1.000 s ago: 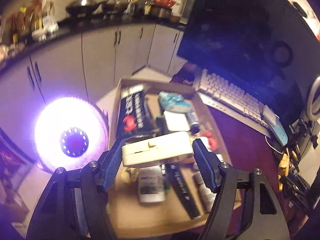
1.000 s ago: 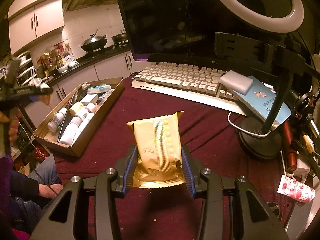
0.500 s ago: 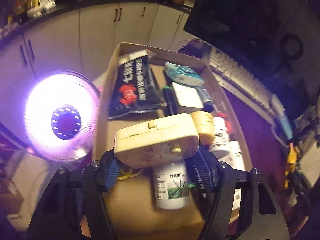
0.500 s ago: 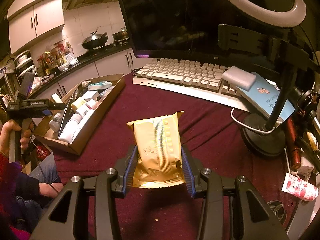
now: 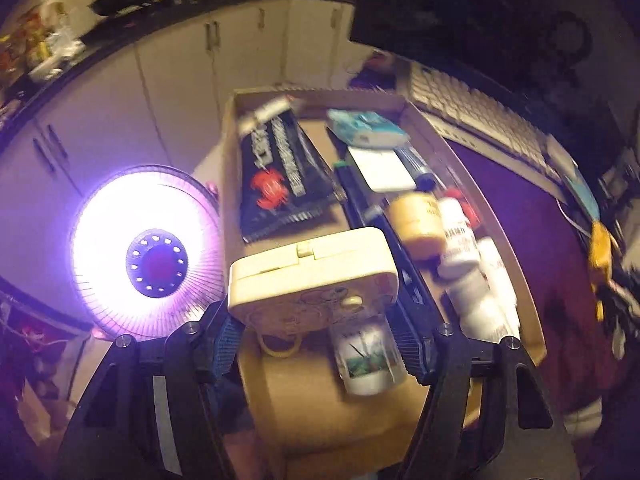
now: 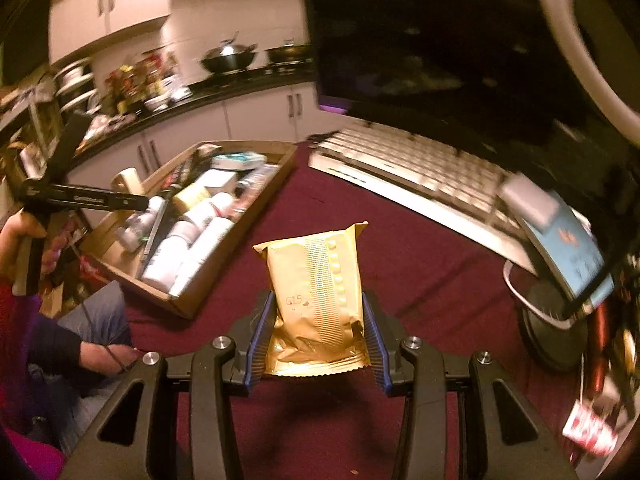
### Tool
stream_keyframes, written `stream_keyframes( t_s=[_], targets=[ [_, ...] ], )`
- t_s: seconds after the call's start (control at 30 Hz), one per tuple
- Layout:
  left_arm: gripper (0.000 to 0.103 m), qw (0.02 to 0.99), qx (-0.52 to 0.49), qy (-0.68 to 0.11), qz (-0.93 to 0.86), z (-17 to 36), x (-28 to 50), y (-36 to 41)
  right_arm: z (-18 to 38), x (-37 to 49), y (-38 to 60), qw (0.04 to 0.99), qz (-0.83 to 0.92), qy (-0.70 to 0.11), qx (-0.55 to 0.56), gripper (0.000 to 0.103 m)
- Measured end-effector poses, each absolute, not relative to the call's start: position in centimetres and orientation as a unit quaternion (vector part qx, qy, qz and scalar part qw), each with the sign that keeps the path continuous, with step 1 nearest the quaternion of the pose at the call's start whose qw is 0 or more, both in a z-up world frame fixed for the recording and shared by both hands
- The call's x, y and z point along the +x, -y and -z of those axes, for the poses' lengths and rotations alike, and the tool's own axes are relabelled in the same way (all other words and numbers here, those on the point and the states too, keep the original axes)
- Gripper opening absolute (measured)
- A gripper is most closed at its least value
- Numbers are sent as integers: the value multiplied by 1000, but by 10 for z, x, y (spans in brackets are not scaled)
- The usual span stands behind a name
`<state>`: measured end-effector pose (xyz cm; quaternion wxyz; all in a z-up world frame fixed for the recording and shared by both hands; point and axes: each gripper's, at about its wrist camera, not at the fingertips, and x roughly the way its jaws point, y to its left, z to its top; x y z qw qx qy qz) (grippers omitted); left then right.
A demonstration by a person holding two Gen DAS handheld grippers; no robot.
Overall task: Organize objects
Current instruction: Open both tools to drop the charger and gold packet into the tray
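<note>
The cream case (image 5: 314, 276), a flat hinged box with a small latch on its upper edge, sits clamped between the blue pads of the left gripper (image 5: 316, 340), above the near end of the cardboard tray (image 5: 516, 256). Directly beneath it in the tray lie a white bottle with a green label (image 5: 366, 360) and a yellow ring (image 5: 280, 346). Further in are a black packet with red print (image 5: 276, 176), a teal pack (image 5: 364, 128), a yellow-lidded jar (image 5: 416, 220) and more white bottles (image 5: 468, 276).

The gold foil packet (image 6: 316, 300) stands upright, gripped at both sides by the right gripper (image 6: 316, 332), over the maroon tablecloth (image 6: 420, 264) and just right of the tray. A white keyboard (image 6: 412, 168) lies beyond, under a dark monitor (image 6: 420, 32). A glowing round heater (image 5: 148, 252) stands to the left of the tray.
</note>
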<state>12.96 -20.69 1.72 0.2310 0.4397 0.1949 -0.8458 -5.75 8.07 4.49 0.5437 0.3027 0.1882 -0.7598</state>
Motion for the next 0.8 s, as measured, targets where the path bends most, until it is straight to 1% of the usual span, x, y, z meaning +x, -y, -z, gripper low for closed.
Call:
stream_keyframes(
  t_s=[0.17, 0.27, 0.37, 0.43, 0.6, 0.8],
  targets=[
    [66, 215, 449, -200, 844, -21, 133, 207, -64, -38, -34, 625, 690, -177, 318, 43],
    [67, 206, 455, -201, 842, -23, 136, 206, -67, -29, -10, 656, 657, -170, 329, 43],
    [67, 198, 461, -204, 840, -20, 136, 205, -68, -30, 10, 653, 659, -177, 329, 43],
    [67, 199, 468, -191, 840, -18, 132, 200, -69, -37, 22, 648, 662, -179, 332, 43],
    [67, 177, 493, -186, 831, -8, 119, 187, -69, -60, 53, 648, 645, -153, 376, 43],
    [66, 224, 495, -173, 821, -18, 125, 192, -64, -76, 98, 656, 616, -104, 424, 43]
  ],
)
